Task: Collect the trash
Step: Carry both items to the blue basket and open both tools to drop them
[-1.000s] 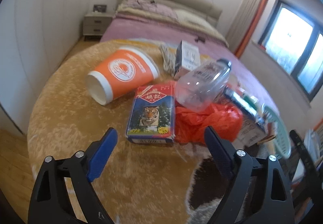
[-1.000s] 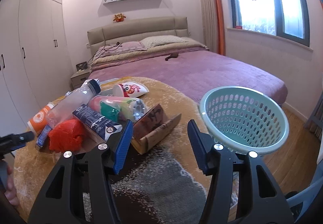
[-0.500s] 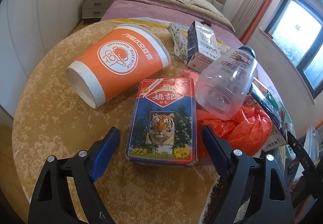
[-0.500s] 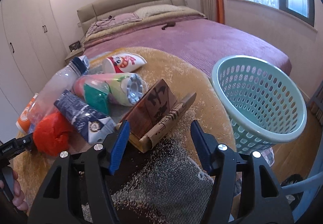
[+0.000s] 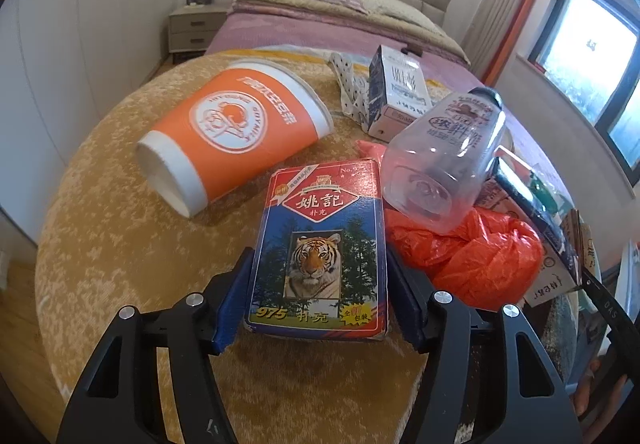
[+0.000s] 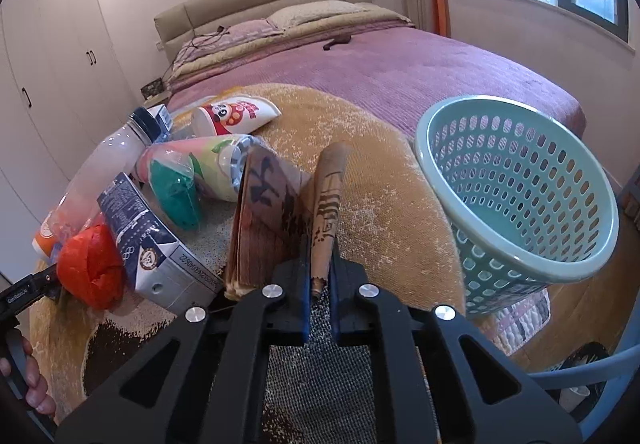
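Observation:
My left gripper (image 5: 320,284) is shut on a blue tiger card box (image 5: 320,244) lying on the round table, one finger against each long side. Beside it lie an orange paper cup (image 5: 236,132), a clear plastic bottle (image 5: 444,160) and an orange plastic bag (image 5: 472,252). My right gripper (image 6: 320,264) is shut on the flap of a brown cardboard box (image 6: 328,200), whose open body (image 6: 268,212) stands to the left. A teal basket (image 6: 516,196) stands at the table's right edge.
More trash lies on the table: a blue milk carton (image 6: 148,244), a wrapped pink-green tube (image 6: 196,168), a red-white snack cup (image 6: 236,114) and a small carton (image 5: 396,92). A purple bed (image 6: 400,60) lies behind. Wardrobes (image 6: 52,56) line the left wall.
Both grippers moved forward and closed. The left closed on the tiger card box, the right on the cardboard flap.

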Motion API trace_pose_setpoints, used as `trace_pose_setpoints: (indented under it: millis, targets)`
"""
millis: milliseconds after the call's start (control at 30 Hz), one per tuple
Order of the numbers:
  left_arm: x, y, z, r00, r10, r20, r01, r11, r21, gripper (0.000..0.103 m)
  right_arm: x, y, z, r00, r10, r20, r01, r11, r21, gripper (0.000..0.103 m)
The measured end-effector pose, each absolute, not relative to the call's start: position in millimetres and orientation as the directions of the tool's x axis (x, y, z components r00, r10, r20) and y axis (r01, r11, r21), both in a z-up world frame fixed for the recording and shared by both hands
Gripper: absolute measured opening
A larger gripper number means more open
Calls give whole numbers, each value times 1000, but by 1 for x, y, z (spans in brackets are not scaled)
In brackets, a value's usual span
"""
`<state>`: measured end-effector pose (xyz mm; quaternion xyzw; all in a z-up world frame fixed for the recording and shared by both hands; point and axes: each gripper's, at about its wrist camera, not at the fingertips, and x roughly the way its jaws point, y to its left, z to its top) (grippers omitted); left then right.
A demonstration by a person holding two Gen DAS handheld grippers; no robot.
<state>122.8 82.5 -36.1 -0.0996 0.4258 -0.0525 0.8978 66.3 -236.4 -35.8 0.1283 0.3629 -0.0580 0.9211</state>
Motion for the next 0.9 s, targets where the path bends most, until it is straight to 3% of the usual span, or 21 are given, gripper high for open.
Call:
trace_pose_setpoints:
  millis: [400, 900]
  targets:
    - [63, 71, 9, 740, -189, -646, 34, 969, -244, 60, 42, -246, -12, 779, -3, -627, 176, 961, 215, 4]
    - [63, -70, 55, 739, -380, -556, 319, 925, -207, 60, 6, -331, 30, 831, -151, -536, 318, 918, 235, 4]
